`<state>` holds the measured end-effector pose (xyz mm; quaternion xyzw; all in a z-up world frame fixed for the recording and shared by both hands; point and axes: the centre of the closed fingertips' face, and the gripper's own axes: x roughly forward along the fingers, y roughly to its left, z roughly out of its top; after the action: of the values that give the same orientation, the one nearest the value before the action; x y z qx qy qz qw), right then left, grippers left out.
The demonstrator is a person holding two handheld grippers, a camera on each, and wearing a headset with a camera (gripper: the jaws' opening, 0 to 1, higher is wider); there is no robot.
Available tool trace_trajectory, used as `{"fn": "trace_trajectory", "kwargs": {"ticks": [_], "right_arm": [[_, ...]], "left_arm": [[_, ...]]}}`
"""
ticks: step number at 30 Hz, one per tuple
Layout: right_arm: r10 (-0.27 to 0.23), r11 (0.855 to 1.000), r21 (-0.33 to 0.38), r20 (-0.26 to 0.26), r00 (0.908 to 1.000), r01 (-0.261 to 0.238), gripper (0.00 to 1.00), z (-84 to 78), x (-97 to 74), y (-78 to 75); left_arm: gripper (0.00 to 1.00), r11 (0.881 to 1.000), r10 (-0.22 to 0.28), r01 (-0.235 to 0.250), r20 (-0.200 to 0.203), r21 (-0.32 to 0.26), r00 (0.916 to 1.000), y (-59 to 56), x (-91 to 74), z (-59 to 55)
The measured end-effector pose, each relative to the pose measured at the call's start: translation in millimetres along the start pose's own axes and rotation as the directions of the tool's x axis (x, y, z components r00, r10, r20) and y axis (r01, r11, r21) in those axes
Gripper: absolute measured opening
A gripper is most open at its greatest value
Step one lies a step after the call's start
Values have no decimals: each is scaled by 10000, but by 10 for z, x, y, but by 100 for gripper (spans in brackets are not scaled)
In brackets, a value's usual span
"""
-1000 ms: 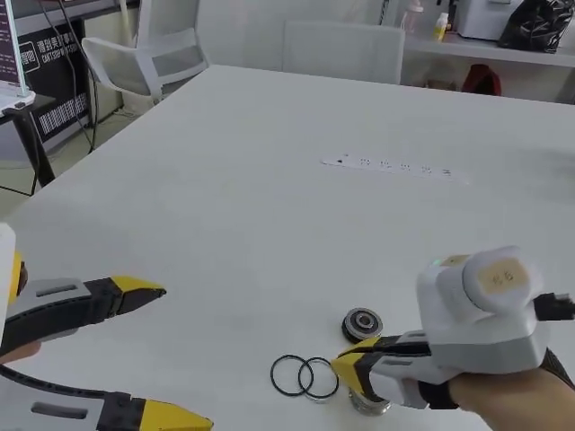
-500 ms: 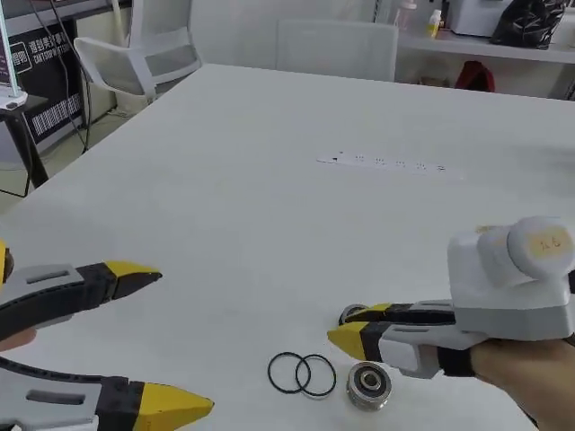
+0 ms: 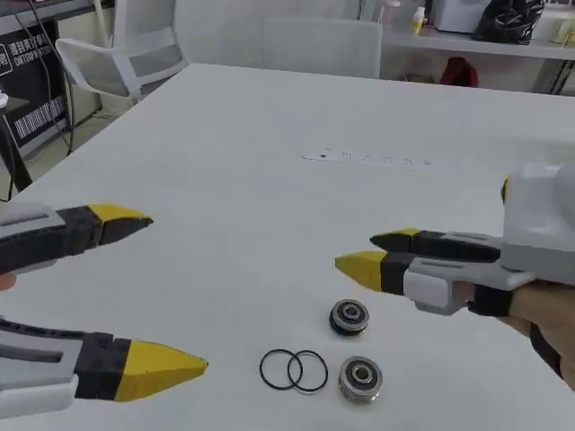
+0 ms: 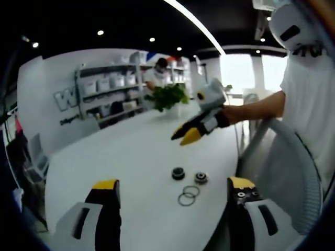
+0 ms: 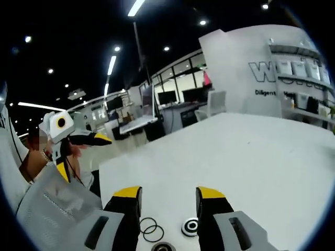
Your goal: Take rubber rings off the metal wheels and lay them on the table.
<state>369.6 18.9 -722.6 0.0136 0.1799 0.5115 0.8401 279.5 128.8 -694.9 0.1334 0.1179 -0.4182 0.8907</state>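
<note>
"Two thin black rubber rings are seen laid overlapping on the white table, just beside a silvery metal wheel. Is the stripping judged finished?"

"Nearly, it is thought. A dark-rimmed metal wheel lies near them, and a ring may be left on it. That cannot be told for sure. If so, the wheel would need to be pinned by one gripper and the ring peeled off by the other."

"And what is held?"

"Nothing. The left yellow-tipped gripper is spread wide and the right yellow-tipped gripper is parted more narrowly, both apart from the wheels. Both gripper bodies are cut off at the frame's edge, and the wheels' grooves are too small to be made out."
</note>
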Motion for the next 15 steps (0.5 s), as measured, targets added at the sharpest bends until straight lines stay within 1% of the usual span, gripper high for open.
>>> {"fn": "trace_trajectory", "kwargs": {"ticks": [1,3,5,6,8,9,11,15], "right_arm": [[-27,10000,16,54,10000,27,41,17,-8,-4],[-205,9998,-52,291,9994,206,42,101,-53,-22],[-294,9990,-324,458,9985,309,44,182,-102,-22],[-323,9980,-517,538,9980,351,46,236,-130,-23],[-395,9961,-767,634,9972,444,49,333,-180,-36],[-391,9957,-814,655,9971,444,49,371,-199,-41],[-382,9939,-994,900,9952,472,46,491,-249,-61],[-305,9947,-934,1256,9916,424,45,660,-303,-134]], "left_arm": [[83,10000,-22,22,16,45,10000,0,-1,22],[84,9997,-138,136,115,202,9998,2,4,124],[85,9986,-275,264,247,458,9993,10,21,207],[85,9977,-346,330,260,600,9991,19,32,232],[85,9971,-384,374,132,658,9992,47,64,251],[85,9967,-400,392,101,716,9991,55,75,261],[85,9951,-449,437,109,890,9989,76,103,299],[85,9906,-708,683,163,1186,9974,109,177,385]]}}
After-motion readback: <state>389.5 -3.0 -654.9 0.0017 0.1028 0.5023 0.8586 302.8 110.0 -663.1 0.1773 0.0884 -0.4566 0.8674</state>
